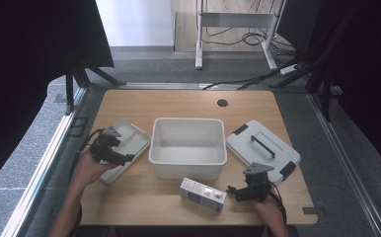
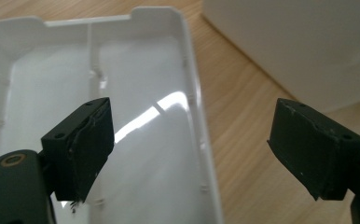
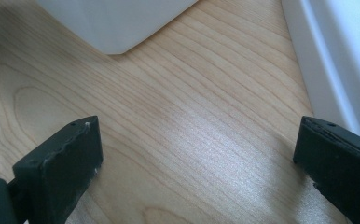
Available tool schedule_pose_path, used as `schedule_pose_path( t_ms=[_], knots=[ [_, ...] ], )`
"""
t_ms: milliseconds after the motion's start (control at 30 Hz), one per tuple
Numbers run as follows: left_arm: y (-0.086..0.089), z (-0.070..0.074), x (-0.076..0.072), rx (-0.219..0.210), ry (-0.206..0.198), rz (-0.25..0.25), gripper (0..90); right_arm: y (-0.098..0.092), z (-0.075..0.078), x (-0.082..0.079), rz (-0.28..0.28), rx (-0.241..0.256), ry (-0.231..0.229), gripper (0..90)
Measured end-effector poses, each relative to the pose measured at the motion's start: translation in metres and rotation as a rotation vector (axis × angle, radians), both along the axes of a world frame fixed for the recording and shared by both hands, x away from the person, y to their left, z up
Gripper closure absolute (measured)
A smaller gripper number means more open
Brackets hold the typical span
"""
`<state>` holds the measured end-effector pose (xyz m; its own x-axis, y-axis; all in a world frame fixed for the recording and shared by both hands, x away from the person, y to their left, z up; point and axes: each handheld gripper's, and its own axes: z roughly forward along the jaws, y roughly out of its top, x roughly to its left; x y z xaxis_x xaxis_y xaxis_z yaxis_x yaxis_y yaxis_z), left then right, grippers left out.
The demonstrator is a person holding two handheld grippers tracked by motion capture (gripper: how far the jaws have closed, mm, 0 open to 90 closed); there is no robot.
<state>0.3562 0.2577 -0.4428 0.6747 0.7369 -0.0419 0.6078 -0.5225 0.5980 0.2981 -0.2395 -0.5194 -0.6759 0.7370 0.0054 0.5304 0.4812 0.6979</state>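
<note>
The white divided tray point(image 1: 129, 143) lies on the left of the bench point(image 1: 188, 103), touching or just beside the big white bin point(image 1: 188, 146), and my left gripper point(image 1: 110, 148) hovers over its near end with the fingers point(image 2: 82, 144) spread wide, holding nothing; one finger hangs above the tray's glossy floor, the other above the bare wood between the tray's rim and the bin's wall. My right gripper point(image 1: 243, 191) sits low at the front right of the bench, its fingers point(image 3: 61, 172) also spread wide and empty, over bare wood. Just to its left lies a small carton point(image 1: 203, 194), in front of the bin. Behind it rests the white lid point(image 1: 262, 148) with its dark handle and clips.
</note>
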Motion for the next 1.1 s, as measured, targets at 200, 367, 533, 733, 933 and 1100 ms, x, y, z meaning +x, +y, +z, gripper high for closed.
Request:
schedule_pose_path(
  t_ms=[200, 367, 533, 733, 933, 1100],
  knots=[
    [-0.015, -0.005, -0.022, -0.029, -0.031, -0.053, 0.0, 0.0, 0.0, 0.0, 0.0, 0.0, 0.0, 0.8],
    [-0.027, -0.012, -0.039, -0.056, -0.05, -0.103, 0.0, 0.0, 0.0, 0.0, 0.0, 0.0, 0.0, 0.8],
    [-0.042, -0.024, -0.051, -0.047, -0.07, -0.145, 0.0, 0.0, 0.0, 0.0, 0.0, 0.0, 0.0, 0.8],
    [-0.057, -0.046, -0.058, -0.041, -0.07, -0.156, 0.0, 0.0, 0.0, 0.0, 0.001, 0.0, 0.0, 0.8],
    [-0.066, -0.068, -0.062, -0.048, -0.066, -0.152, 0.0, -0.002, 0.003, 0.0, 0.007, 0.001, 0.007, 2.6],
    [-0.073, -0.079, -0.064, -0.051, -0.065, -0.153, 0.0, -0.004, 0.012, -0.006, 0.032, 0.004, 0.014, 2.9]
  ],
)
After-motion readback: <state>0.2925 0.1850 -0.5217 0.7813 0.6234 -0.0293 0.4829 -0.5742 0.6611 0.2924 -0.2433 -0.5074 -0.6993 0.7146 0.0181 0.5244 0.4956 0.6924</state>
